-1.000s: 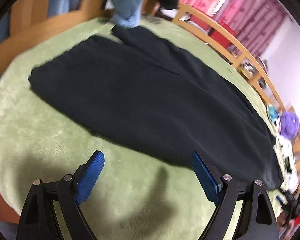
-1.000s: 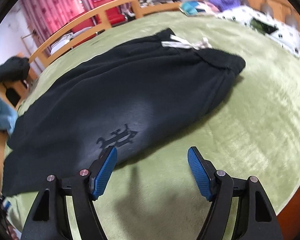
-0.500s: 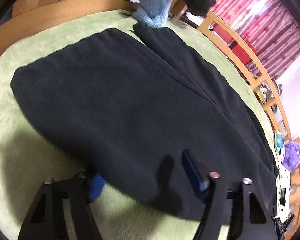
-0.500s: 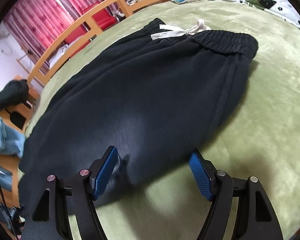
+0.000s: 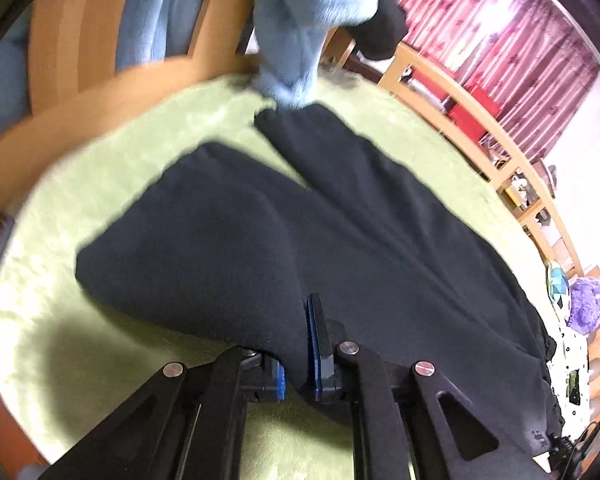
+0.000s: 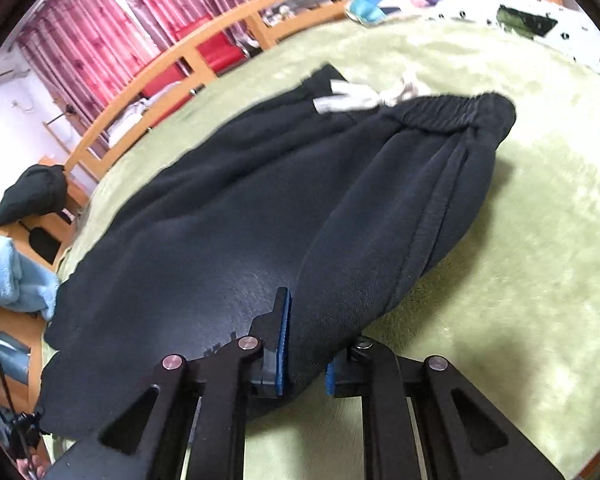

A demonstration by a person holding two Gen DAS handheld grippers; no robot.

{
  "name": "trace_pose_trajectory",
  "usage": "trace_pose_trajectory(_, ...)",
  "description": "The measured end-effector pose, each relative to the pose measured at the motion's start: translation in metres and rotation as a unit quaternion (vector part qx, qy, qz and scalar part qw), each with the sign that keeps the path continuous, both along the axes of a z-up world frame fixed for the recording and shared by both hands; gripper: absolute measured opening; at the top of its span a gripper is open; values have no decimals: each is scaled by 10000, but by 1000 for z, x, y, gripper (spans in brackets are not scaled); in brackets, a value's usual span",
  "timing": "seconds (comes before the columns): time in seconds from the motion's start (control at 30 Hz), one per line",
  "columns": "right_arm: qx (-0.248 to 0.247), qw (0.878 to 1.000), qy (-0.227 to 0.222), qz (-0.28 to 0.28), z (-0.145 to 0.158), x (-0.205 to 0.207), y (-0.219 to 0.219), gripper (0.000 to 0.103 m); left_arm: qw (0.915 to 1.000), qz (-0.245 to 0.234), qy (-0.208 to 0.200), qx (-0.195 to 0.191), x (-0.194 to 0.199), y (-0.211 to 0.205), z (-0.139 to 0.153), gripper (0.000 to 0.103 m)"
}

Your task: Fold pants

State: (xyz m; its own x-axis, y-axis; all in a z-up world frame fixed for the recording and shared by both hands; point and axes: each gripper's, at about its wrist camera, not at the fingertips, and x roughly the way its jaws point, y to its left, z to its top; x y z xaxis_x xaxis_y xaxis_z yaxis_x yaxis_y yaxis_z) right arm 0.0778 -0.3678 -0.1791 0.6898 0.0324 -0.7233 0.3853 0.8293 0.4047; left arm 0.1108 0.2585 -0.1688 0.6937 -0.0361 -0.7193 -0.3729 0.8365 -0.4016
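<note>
- black pants (image 5: 340,240) lie flat on the green blanket (image 5: 80,208), long axis running from the leg cuffs by the blue towel (image 5: 300,32) to the elastic waistband (image 6: 448,112) with white drawstring (image 6: 360,94)
- left gripper (image 5: 298,354) has just been closing; jaws now clamped on a pinch of the near long edge, leg end
- right gripper (image 6: 306,354) likewise just been closing, fabric bunched between its pads, same near edge toward the waistband
- both grips sit on the near side, pants stretch away from fingers toward the wooden rail (image 6: 204,60)
- likely next: carry the near edge across, lengthwise fold
- risk: only the top layer caught
</note>
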Motion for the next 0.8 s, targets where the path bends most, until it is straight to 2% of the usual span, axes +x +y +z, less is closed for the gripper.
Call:
trace_pose_trajectory(0.07, 65, 9999, -118, 80, 15, -7, -1, 13, 9998, -46, -181, -64, -5, 6, 13, 9)
trace_pose_trajectory(0.13, 64, 9996, -218, 194, 31, -5, 0, 13, 9995, -170, -267, 85, 2, 7, 27, 9)
trace_pose_trajectory(0.37, -679, 9949, -244, 711, 80, 53, 20, 13, 9955, -418, -540, 661, 65, -14, 69, 9)
trace_pose_trajectory(0.47, -933, 9914, -353, 848, 99, 96, 24, 13, 9924, -450, -694, 914, 105, -24, 90, 9)
trace_pose_trajectory(0.6, -1044, 9895, -478, 873, 122, 174, 22, 12, 9866, -447, -901, 1283, 172, -37, 114, 9)
trace_pose_trajectory(0.73, -1067, 9897, -583, 760, 129, 250, 14, 13, 9838, -335, -947, 1484, 236, -48, 119, 9)
trace_pose_trajectory(0.8, -1134, 9902, -509, 639, 119, 286, 15, 16, 9817, -322, -916, 1641, 266, -58, 111, 13)
